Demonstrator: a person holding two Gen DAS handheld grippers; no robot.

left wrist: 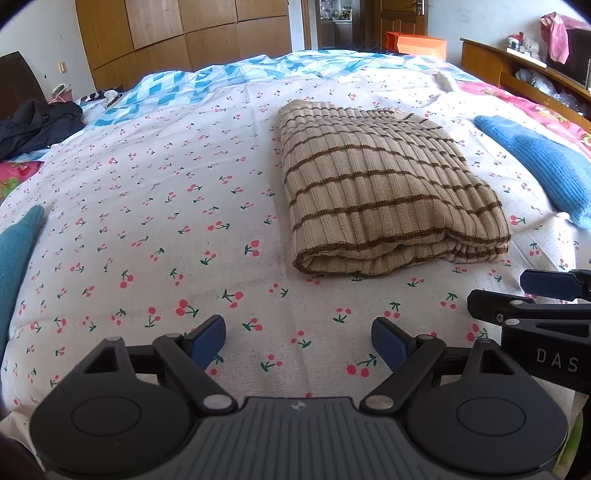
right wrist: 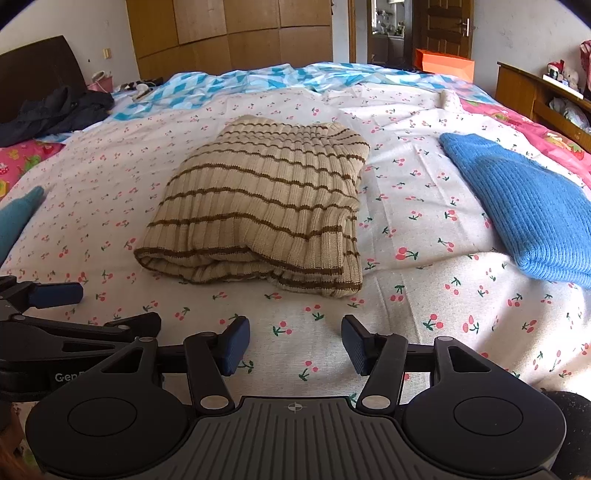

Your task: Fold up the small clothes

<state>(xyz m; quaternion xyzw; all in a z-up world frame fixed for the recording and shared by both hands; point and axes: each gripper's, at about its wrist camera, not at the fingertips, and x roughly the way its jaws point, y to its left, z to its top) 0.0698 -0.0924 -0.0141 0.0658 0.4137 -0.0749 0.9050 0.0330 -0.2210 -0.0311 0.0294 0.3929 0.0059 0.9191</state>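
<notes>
Sweater (left wrist: 388,188), folded, is lying lengthwise away from both grippers on the cherry-print bed (left wrist: 147,221); left gripper (left wrist: 299,341) and right gripper (right wrist: 295,343) fingers are gaping, holding nothing.

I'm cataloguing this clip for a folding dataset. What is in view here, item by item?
striped sweater: one, beige with brown stripes, folded, middle of the bed
blue knit garment: one, bright blue, on the bed right of the sweater
teal garment: one, teal, at the bed's left edge, mostly cut off
cherry-print sheet: one, white with red cherries, covering the bed
blue-and-white cover: one, at the bed's far end
dark clothing: one heap, black, far left
wardrobe: one, brown wood, back wall
orange bag: one, by the door
left gripper: black, blue pads, open, empty
right gripper: black, blue pads, open, empty
</notes>
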